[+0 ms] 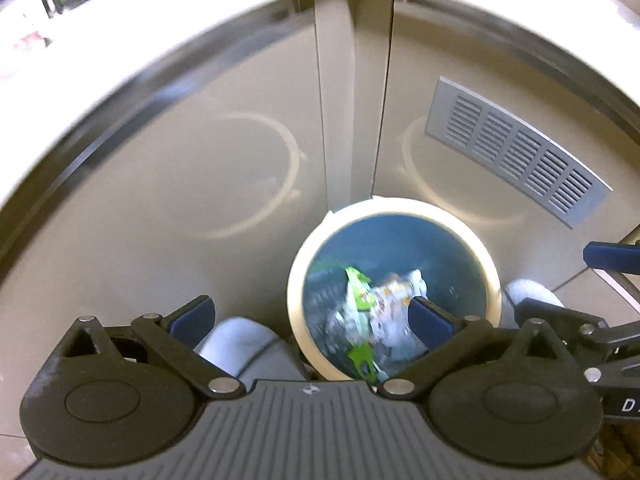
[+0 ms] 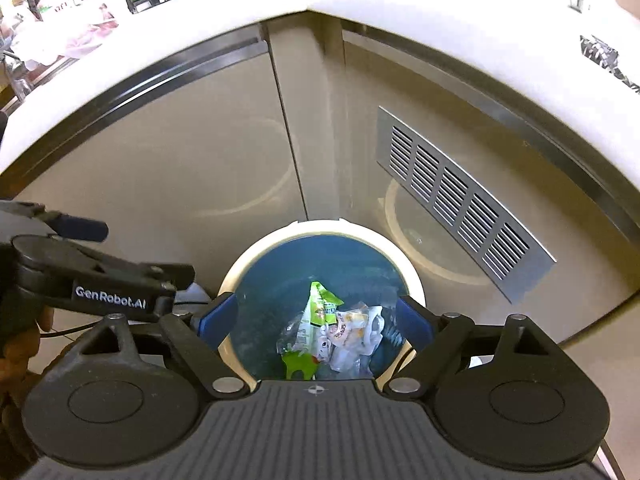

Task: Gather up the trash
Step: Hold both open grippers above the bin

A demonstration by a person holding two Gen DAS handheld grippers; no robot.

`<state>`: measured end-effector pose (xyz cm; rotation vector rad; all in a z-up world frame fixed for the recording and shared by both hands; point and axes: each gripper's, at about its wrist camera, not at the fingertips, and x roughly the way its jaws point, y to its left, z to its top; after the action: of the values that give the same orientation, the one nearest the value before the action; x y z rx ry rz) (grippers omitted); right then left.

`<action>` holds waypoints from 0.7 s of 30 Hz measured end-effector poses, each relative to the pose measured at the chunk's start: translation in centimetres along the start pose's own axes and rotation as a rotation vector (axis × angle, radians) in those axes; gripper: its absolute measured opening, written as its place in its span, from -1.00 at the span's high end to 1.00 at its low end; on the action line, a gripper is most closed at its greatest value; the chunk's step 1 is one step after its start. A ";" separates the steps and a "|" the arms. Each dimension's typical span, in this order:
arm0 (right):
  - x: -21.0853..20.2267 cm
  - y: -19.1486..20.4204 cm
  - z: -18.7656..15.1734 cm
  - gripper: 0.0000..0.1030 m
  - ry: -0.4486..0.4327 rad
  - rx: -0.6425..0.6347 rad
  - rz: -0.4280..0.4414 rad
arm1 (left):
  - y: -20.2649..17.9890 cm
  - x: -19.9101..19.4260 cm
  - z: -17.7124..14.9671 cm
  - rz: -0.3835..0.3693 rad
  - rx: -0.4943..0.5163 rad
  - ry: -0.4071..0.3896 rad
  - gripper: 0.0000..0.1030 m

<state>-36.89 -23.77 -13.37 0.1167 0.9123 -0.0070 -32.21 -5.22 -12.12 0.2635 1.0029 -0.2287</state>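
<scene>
crumpled green and white wrappers (image 2: 332, 332) inside blue-lined bin (image 2: 416, 280)

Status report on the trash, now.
Left gripper open, empty. Right gripper open, empty. Wrappers lie in the bin. Nothing in the way.

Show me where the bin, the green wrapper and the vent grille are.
bin (image 2: 414, 276): right wrist view, on its cream rim at the right.
green wrapper (image 2: 320, 304): right wrist view, on its upper half, inside the bin.
vent grille (image 2: 460, 196): right wrist view, on the middle of its slats.
</scene>
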 end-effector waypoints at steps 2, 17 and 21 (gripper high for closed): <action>-0.2 0.2 0.0 -0.70 -0.013 -0.004 -0.006 | -0.2 -0.7 -0.1 0.005 0.015 -0.013 -0.99; -2.5 0.7 -0.6 -0.74 -0.071 -0.007 -0.012 | -1.4 -2.1 -0.5 0.023 0.082 -0.071 -0.99; -2.6 0.5 -0.6 -0.74 -0.079 -0.001 -0.010 | -1.6 -2.4 -0.7 0.030 0.085 -0.079 -0.99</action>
<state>-38.94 -23.28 -11.67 0.1099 0.8341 -0.0202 -34.50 -6.31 -10.57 0.3442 0.9113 -0.2535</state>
